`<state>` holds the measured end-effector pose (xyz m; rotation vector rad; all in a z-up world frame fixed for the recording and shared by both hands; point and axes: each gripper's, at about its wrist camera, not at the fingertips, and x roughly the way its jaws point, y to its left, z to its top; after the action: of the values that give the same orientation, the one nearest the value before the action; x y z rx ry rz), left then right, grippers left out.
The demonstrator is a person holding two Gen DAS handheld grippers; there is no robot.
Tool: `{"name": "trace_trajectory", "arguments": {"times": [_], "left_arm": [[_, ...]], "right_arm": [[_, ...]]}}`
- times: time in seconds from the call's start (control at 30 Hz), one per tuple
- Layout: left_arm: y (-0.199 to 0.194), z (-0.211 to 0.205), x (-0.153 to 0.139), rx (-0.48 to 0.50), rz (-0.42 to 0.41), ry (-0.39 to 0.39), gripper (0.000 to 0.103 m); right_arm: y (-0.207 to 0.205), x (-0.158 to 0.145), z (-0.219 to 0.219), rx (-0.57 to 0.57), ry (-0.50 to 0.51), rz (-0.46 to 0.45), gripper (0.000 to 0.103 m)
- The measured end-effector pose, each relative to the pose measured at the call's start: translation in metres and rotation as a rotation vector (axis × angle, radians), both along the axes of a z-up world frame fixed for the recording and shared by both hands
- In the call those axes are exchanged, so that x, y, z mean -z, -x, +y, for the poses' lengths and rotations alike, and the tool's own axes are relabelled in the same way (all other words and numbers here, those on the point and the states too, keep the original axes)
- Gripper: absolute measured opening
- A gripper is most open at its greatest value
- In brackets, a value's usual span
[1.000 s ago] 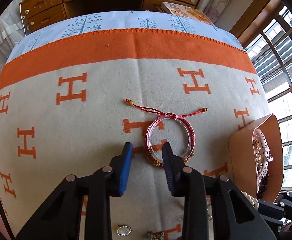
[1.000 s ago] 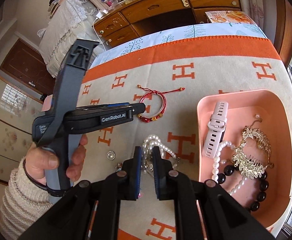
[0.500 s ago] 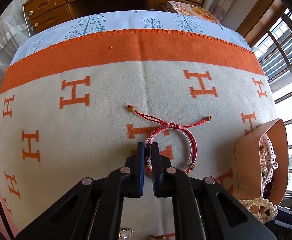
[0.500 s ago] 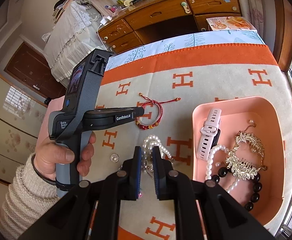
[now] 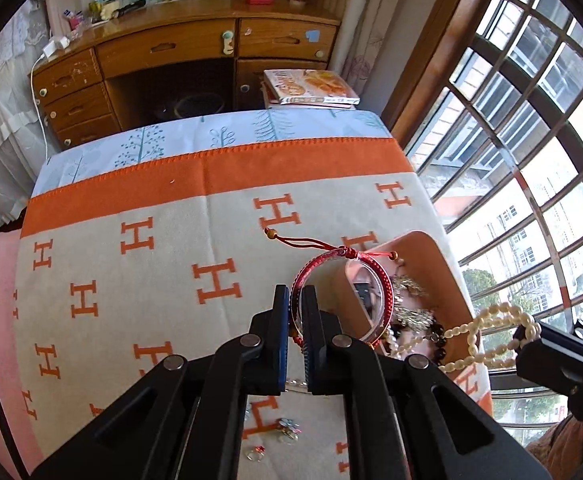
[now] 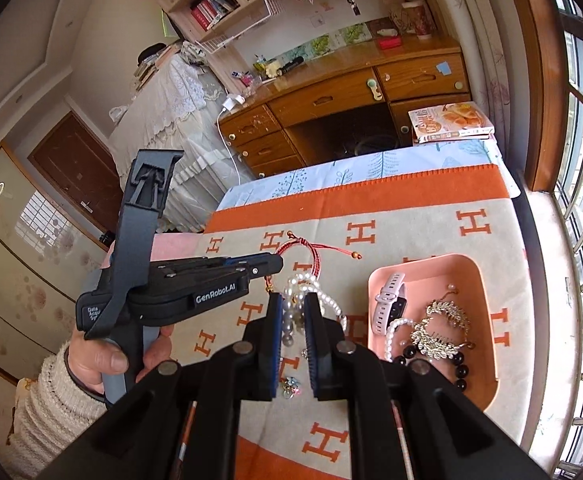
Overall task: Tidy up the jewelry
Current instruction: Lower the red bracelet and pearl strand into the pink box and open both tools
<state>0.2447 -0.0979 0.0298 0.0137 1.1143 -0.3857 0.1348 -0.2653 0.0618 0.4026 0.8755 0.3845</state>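
Observation:
My left gripper (image 5: 295,294) is shut on a red cord bracelet (image 5: 315,260), which hangs in the air above the H-patterned blanket (image 5: 163,280). In the right wrist view the same left gripper (image 6: 277,263) points right, and the red bracelet (image 6: 315,258) dangles from its tip. My right gripper (image 6: 294,300) is shut on a white pearl necklace (image 6: 303,280), also lifted off the blanket. The pearl strand (image 5: 491,320) shows at the right of the left wrist view. A pink tray (image 6: 423,264) lies to the right of both grippers.
The tray holds a pale watch band (image 6: 387,300), a gold hair comb (image 6: 439,328), black beads (image 6: 451,360) and a pearl bracelet. A small flower ring (image 6: 289,386) lies on the blanket. A wooden desk (image 6: 331,96) stands beyond the bed, a window to the right.
The left jaws closed on the red bracelet and lifted it off the blanket toward the tray. The right gripper rose too, carrying the pearl necklace up.

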Motion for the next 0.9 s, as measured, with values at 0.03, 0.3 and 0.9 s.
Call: {"name": "trace_trajectory", "arguments": {"times": [0.03,0.3,0.9], "left_arm": [[0.008,-0.007,-0.005,0.018,-0.006,0.004,0.004],[0.046,-0.069,-0.004,0.135,0.001,0.013,0.004],[0.062,-0.118,0.066,0.247,0.106,-0.122,0.028]], "right_arm": [[0.004,-0.004,-0.004,0.011,0.002,-0.009,0.011],[0.031,0.000,-0.039,0.081,0.028,-0.009,0.011],[0.027,0.073,-0.063,0.143,0.098,0.151,0.011]]}}
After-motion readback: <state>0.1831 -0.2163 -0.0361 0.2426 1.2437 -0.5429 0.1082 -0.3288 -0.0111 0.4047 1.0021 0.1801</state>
